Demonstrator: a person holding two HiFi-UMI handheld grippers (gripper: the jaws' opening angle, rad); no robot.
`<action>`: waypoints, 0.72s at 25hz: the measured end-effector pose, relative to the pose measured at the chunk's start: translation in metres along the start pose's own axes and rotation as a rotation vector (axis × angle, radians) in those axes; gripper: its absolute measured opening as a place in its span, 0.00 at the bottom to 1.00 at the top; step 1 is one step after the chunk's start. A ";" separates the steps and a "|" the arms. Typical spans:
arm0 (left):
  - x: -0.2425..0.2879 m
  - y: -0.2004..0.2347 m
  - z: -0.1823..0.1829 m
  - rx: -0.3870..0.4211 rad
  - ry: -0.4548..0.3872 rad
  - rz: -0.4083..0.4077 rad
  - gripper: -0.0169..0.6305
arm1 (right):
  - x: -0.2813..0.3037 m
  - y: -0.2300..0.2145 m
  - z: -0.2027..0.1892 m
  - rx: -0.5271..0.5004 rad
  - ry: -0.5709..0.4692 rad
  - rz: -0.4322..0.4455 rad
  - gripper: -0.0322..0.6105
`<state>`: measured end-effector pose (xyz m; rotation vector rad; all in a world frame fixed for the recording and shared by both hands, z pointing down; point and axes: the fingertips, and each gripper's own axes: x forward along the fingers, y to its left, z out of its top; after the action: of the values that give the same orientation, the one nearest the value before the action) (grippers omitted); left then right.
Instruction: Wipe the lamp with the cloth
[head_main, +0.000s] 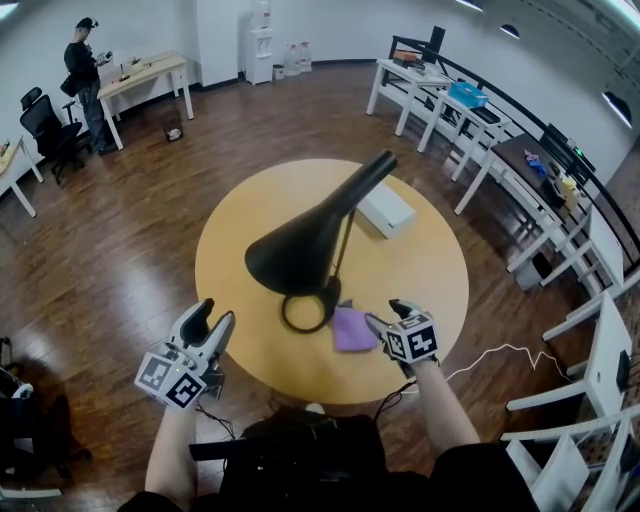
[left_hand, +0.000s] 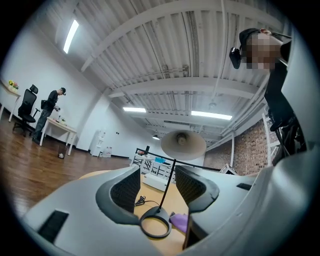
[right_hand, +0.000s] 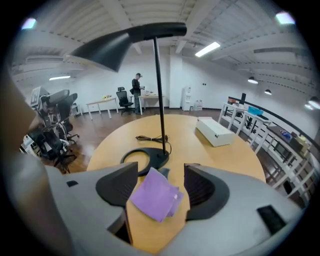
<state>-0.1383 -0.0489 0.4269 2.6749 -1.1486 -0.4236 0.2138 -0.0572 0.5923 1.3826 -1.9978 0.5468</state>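
a black lamp stands on the round wooden table. its ring foot sits near the 6 o'clock edge of the table, close to the person who holds the tongs. a thin pole goes up from it to a wide black shade.

the purple cloth lies folded and flat on the table, just beside the ring foot, at its 3 o'clock side. one corner comes very near the foot, and i cannot tell if they touch.

the right tongs point down at the table near its 5 o'clock edge. they are wide open. in the right gripper view the cloth lies between the two jaws, but the pads do not squeeze it.

the left tongs are held just past the table's 8 o'clock edge. they are open too, with nothing in them. in the left gripper view the lamp shows through the gap.

a white box lies on the table at 1 o'clock from the ring foot. a thin black cord lies by the foot. far away at 10 o'clock a person stands by another table.
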 end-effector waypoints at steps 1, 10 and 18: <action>0.001 -0.001 0.002 0.016 0.002 -0.002 0.35 | -0.005 0.000 0.008 0.006 -0.040 -0.002 0.51; 0.001 0.006 0.019 0.043 -0.028 0.024 0.34 | -0.064 -0.003 0.077 0.065 -0.468 -0.067 0.06; -0.008 0.013 0.022 0.044 -0.045 0.055 0.32 | -0.089 -0.005 0.108 0.124 -0.628 -0.089 0.05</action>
<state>-0.1597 -0.0539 0.4113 2.6771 -1.2548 -0.4560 0.2116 -0.0699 0.4531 1.8800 -2.3934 0.2053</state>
